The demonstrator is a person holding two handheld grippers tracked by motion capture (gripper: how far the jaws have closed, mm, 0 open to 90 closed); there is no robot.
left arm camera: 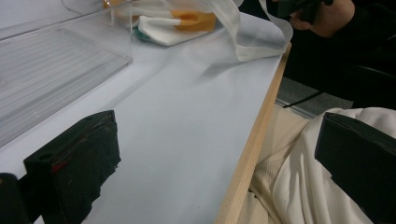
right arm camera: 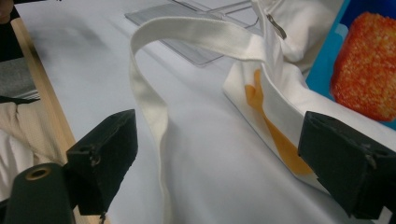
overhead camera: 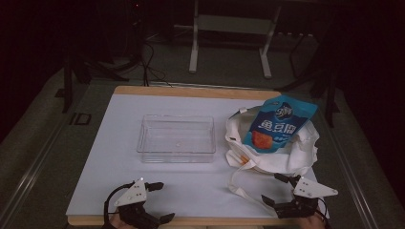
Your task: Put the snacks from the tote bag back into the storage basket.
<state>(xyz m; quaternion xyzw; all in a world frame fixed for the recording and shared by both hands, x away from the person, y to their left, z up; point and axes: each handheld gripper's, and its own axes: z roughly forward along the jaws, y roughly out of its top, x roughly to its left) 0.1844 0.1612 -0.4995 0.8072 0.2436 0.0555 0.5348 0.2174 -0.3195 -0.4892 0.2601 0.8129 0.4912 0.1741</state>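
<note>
Left gripper [overhead camera: 159, 202] sits at the near-left edge of the table [overhead camera: 95, 157], jaws spread wide, nothing between them. In the left gripper view its jaws straddle the wooden front edge [left arm camera: 252, 144]: 1 jaw over the white surface, the other off the table over a cream garment [left arm camera: 303, 186]. Grey plate [overhead camera: 133, 193] on top, cable looping off its left side.

Right gripper [overhead camera: 278, 189] sits at the near-right edge, jaws also wide apart, empty. In the right gripper view the bag's strap [right arm camera: 154, 93] loops up and runs down between the 2 jaws without either one touching it; the right-hand jaw sits just beside the bag's near edge.

White tote bag [overhead camera: 274, 152] lies on the right half of the table, just beyond the right gripper. Orange print [right arm camera: 271, 126] on its near side. Blue snack packet [overhead camera: 279, 121] rests on top of the bag, tilted, upper end toward the far-right; it has white lettering and an orange food picture [right arm camera: 366, 70].

Clear plastic tray [overhead camera: 176, 138] sits mid-table, left of the bag, near it but apart. Looks empty; small speck on the floor, can't tell what. Well apart from the left gripper.

Table top is white with wood trim. Beyond it: dark floor, a white metal frame [overhead camera: 229, 43], cables.
</note>
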